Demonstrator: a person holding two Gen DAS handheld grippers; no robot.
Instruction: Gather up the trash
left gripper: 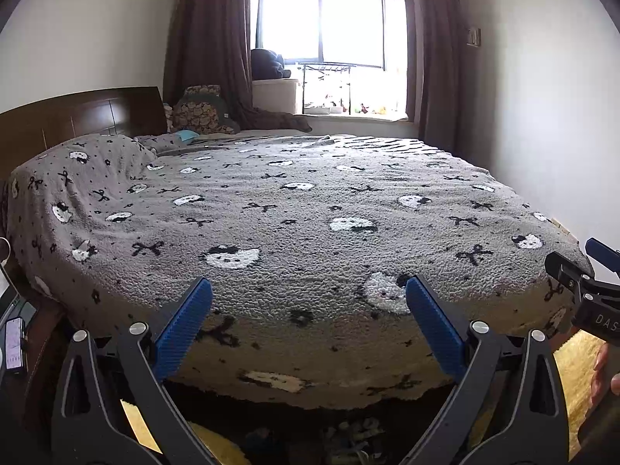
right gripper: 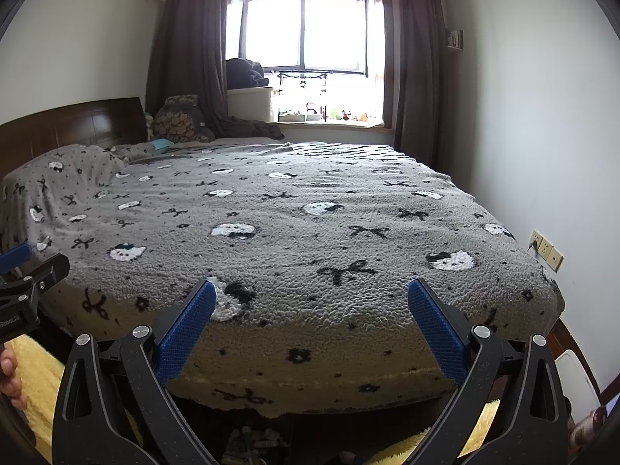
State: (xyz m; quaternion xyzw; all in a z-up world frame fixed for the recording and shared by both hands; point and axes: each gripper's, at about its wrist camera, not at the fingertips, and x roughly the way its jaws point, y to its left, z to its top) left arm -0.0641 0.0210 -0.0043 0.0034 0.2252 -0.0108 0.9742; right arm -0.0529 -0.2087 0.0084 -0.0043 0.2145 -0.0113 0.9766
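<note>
Both grippers are held side by side at the foot-side edge of a bed [left gripper: 310, 201], pointing across it toward the window [left gripper: 321, 27]. The left gripper [left gripper: 309, 298] has its blue fingers [left gripper: 182, 325] spread wide apart with nothing between them; only the grey blanket [left gripper: 348, 193], patterned with white cat faces and black bows, shows in the gap, and the fingers do not touch it as far as can be told. The right gripper [right gripper: 312, 298] is likewise spread wide and holds nothing, its blue fingers [right gripper: 438, 329] hanging over the blanket's near edge. Each gripper appears at the margin of the other's view: the right one at the right border of the left wrist view, the left one at the left border of the right wrist view, with part of a hand [right gripper: 9, 376] below it. No clear piece of trash shows on the blanket itself. The nearest candidate is a small teal item [left gripper: 185, 136] lying far across the bed by the pillow end, near the wooden headboard [left gripper: 77, 116] and a brown patterned cushion [left gripper: 201, 112], well apart from both grippers; what it is cannot be told. Under the bed's near edge, between the fingers, lies a dim jumble of items [right gripper: 252, 441] that are too dark to identify. Yellow fluffy fabric [right gripper: 38, 387] covers the floor beside the bed. Dark curtains [left gripper: 209, 38] frame the window, and a phone [left gripper: 13, 343] rests at the far left.
</note>
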